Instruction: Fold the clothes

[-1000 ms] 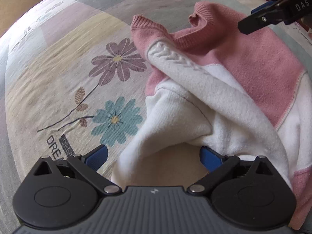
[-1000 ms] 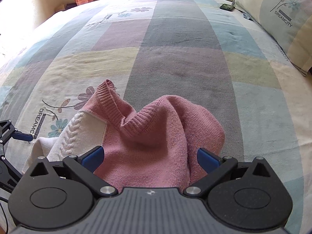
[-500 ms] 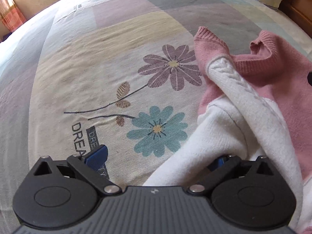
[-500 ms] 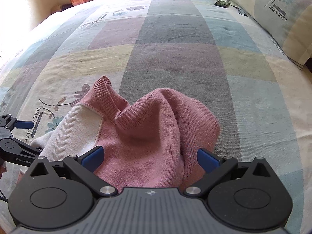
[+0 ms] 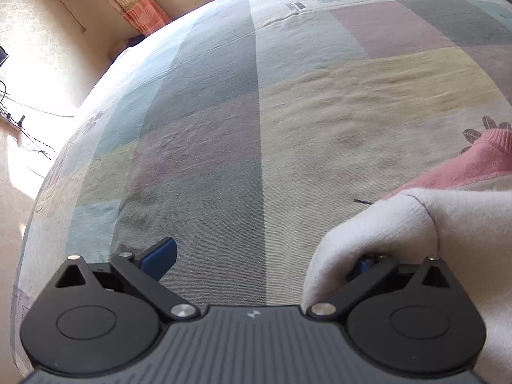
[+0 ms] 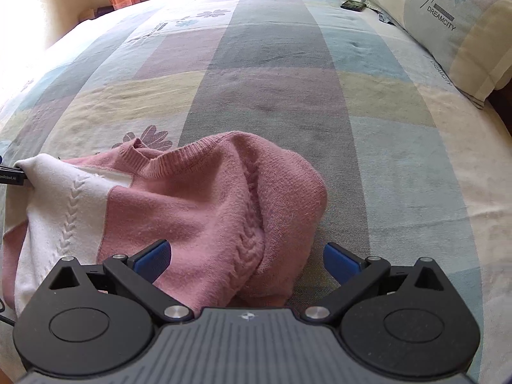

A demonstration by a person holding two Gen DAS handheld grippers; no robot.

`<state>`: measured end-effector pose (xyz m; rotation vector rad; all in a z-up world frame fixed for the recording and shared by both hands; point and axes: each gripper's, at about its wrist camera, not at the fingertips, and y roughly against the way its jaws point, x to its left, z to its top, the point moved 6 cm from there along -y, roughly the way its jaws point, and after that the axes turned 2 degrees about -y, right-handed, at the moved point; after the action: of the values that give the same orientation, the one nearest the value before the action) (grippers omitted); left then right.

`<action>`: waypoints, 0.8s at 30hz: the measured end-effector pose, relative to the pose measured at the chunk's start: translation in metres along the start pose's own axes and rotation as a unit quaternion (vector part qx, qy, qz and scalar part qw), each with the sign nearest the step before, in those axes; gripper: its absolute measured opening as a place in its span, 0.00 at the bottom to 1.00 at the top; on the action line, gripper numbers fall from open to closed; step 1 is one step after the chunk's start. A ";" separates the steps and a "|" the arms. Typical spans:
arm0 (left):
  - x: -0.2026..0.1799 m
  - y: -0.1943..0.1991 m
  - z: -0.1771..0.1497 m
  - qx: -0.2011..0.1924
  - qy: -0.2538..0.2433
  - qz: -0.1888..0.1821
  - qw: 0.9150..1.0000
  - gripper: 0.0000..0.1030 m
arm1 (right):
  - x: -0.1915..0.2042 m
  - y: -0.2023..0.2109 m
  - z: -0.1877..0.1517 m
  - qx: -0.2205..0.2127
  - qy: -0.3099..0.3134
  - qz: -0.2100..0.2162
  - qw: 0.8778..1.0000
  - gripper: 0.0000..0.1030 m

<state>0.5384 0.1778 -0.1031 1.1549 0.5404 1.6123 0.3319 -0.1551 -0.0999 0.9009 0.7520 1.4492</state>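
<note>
Sweater point(image 6: 192, 198) is being spread on the bedspread point(image 6: 400, 160), still bunched. Left gripper point(image 5: 265, 259) jaws are being held apart, white fabric draped on one; right gripper point(image 6: 246, 257) jaws are likewise apart, so a firm grip is being called for next.

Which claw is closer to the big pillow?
Right. The right gripper sits over the sweater, with the pillow ahead. The left gripper is further away.
</note>
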 end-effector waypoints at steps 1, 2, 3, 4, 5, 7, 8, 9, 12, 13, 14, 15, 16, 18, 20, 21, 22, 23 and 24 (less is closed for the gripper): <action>0.001 -0.003 0.000 0.007 0.003 -0.005 1.000 1.00 | -0.002 0.001 -0.003 0.003 0.002 -0.004 1.000 1.00; 0.002 -0.006 -0.001 0.012 0.004 -0.009 1.000 1.00 | -0.004 0.001 -0.005 0.008 0.004 -0.007 1.000 1.00; 0.001 -0.006 -0.002 0.013 -0.003 -0.006 1.000 1.00 | -0.005 0.000 -0.007 0.013 0.006 -0.010 1.000 1.00; 0.000 -0.006 -0.003 0.011 -0.012 -0.002 1.000 1.00 | -0.007 0.000 -0.009 0.018 0.009 -0.013 1.000 1.00; 0.000 -0.005 -0.006 0.009 -0.018 0.003 1.000 1.00 | -0.007 0.000 -0.011 0.026 0.013 -0.013 1.000 1.00; 0.005 -0.008 -0.007 0.016 -0.005 0.004 1.000 1.00 | -0.003 -0.001 -0.014 0.043 0.025 -0.002 0.999 1.00; 0.007 -0.010 -0.008 0.021 0.004 0.004 1.000 1.00 | 0.000 -0.003 -0.015 0.048 0.037 -0.003 0.998 1.00; 0.012 -0.013 -0.008 0.028 0.016 0.005 0.999 1.00 | 0.004 -0.004 -0.017 0.053 0.050 -0.006 0.997 1.00; 0.027 -0.019 -0.009 0.036 0.035 0.029 0.998 1.00 | 0.007 -0.009 -0.019 0.056 0.074 -0.028 0.995 1.00; 0.032 -0.020 -0.009 0.037 0.038 0.039 0.998 1.00 | 0.006 -0.012 -0.019 0.056 0.074 -0.038 0.995 1.00; 0.038 -0.022 -0.008 0.038 0.044 0.047 0.997 1.00 | 0.004 -0.016 -0.019 0.059 0.072 -0.044 0.995 1.00; 0.041 -0.023 -0.008 0.040 0.049 0.050 0.997 1.00 | 0.002 -0.021 -0.018 0.063 0.070 -0.050 0.994 1.00; 0.044 -0.024 -0.008 0.043 0.053 0.053 0.996 1.00 | 0.001 -0.025 -0.017 0.067 0.067 -0.056 0.994 1.00; 0.045 -0.025 -0.006 0.045 0.048 0.058 0.996 1.00 | 0.004 -0.031 -0.015 0.066 0.073 -0.053 0.994 1.00; 0.044 -0.025 -0.002 0.039 0.036 0.067 0.996 1.00 | 0.009 -0.037 -0.012 0.064 0.080 -0.049 0.994 1.00; 0.043 -0.025 -0.001 0.038 0.032 0.070 0.996 1.00 | 0.010 -0.042 -0.010 0.063 0.083 -0.057 0.993 1.00; 0.043 -0.026 0.000 0.040 0.032 0.069 0.996 1.00 | 0.011 -0.048 -0.007 0.063 0.086 -0.067 0.992 1.00; 0.042 -0.027 0.000 0.042 0.032 0.068 0.996 1.00 | 0.011 -0.054 -0.005 0.063 0.089 -0.076 0.991 1.00; 0.043 -0.027 0.000 0.044 0.034 0.066 0.996 1.00 | 0.008 -0.063 -0.004 0.072 0.082 -0.084 0.990 1.00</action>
<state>0.5513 0.2267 -0.1073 1.2250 0.5950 1.7609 0.3598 -0.1423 -0.1556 0.8130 1.0427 1.3437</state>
